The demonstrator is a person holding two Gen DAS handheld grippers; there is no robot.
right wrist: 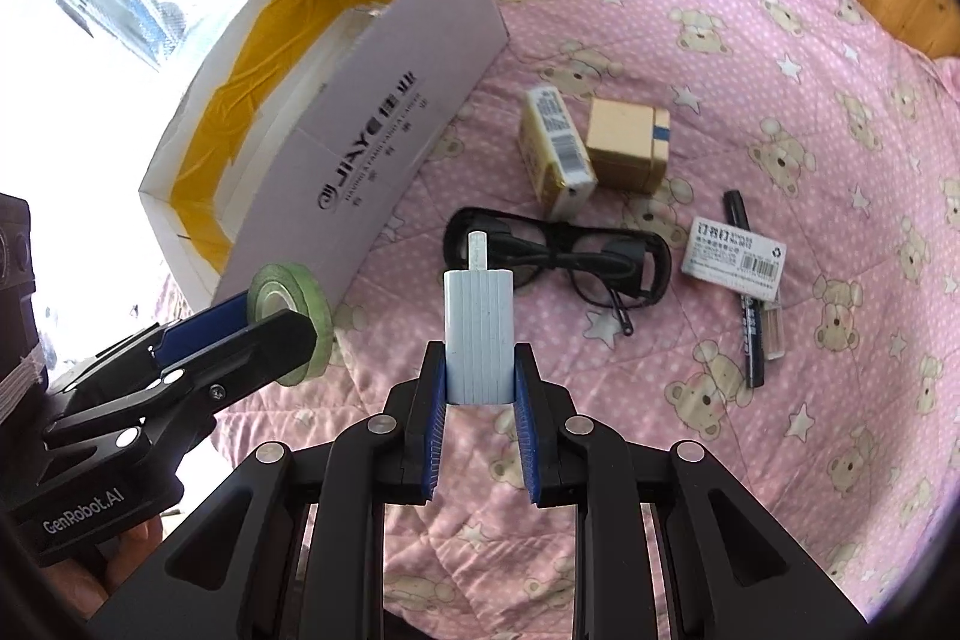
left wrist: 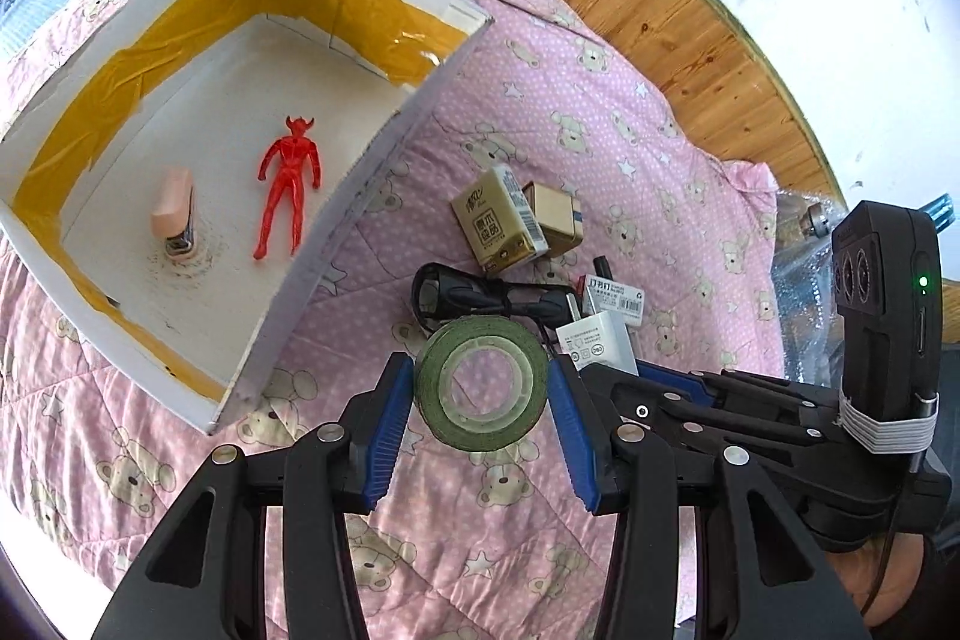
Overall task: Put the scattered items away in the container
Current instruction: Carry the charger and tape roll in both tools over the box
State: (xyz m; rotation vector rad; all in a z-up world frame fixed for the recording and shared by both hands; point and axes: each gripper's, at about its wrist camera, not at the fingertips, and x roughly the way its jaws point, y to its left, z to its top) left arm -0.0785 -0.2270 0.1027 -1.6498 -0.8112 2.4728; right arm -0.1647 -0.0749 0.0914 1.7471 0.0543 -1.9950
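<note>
Tape roll [left wrist: 482,381] between left tool [left wrist: 480,415] pads.

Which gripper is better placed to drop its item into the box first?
Left. The left gripper holds the tape roll beside the box wall; the right gripper, holding the charger, is farther away.

On the quilt [right wrist: 750,40], the box [right wrist: 372,148] sits at ten o'clock of the glasses [right wrist: 558,256]. Two cartons [right wrist: 555,145] lie side by side at twelve o'clock of the glasses; the staple pack [right wrist: 732,259] and marker [right wrist: 744,280] lie at three o'clock. Inside the box lie a figurine [left wrist: 288,187] and, at its nine o'clock, a stapler [left wrist: 174,211].
</note>
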